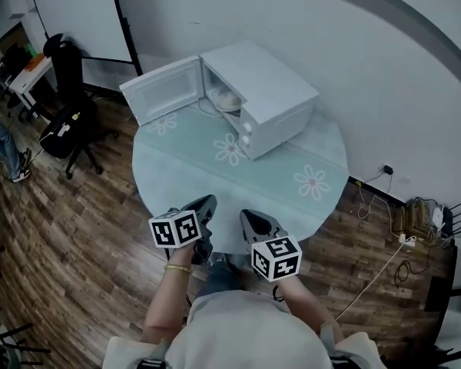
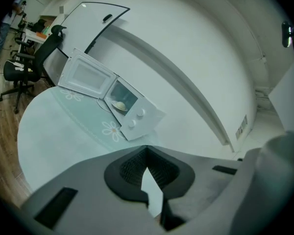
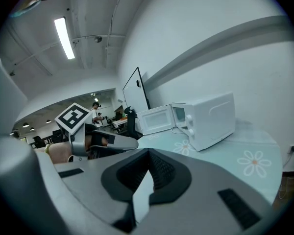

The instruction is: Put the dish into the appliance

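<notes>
The left gripper [image 1: 205, 204] and the right gripper [image 1: 247, 217] are close to the person's body, at the near edge of the round tabletop [image 1: 186, 177]. They are side by side and not touching. The left one's fingers [image 2: 129, 169] are pressed together, with nothing between them. The right one's fingers are shut the same way and hold nothing either.

Farther off, across the tabletop, stands the white microwave [image 1: 275, 91]. Its door [image 1: 163, 91] is swung wide open to the left. The dish [image 1: 229, 100], pale and round, sits inside the microwave.

So the dish looks like it is already in. I think the job left is to shut the door. To do it well, reach out with the left gripper, since it is on the door's side. Put the shut fingers flat on the door's far edge and push slowly until it closes. Do not shove hard, or the microwave could slide on the smooth tabletop.
</notes>
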A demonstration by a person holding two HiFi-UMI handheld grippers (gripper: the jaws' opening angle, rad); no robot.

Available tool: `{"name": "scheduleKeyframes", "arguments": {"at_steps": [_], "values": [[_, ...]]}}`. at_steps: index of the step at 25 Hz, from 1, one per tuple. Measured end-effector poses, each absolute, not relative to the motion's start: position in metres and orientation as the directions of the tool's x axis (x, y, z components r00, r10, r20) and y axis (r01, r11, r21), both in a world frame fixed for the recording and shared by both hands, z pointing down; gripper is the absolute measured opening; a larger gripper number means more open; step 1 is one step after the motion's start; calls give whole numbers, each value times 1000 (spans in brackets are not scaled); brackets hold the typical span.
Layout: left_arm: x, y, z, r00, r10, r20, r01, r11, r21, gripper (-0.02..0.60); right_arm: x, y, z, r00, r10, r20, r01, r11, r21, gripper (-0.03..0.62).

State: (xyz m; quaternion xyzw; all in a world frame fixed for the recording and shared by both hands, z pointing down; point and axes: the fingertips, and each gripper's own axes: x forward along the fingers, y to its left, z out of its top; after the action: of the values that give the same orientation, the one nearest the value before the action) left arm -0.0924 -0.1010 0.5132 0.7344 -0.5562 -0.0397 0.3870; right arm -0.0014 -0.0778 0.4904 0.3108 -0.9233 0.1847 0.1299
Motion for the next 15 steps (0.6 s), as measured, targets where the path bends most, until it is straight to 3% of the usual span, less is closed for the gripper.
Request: {"name": "scheduleKeyframes", "arguments": {"at_steps": [15], "values": [[-47,12,505,349,-863,365,-805,-76,589,14,40,13,488,-804,-495,329,-581,772,-258,5]]}}
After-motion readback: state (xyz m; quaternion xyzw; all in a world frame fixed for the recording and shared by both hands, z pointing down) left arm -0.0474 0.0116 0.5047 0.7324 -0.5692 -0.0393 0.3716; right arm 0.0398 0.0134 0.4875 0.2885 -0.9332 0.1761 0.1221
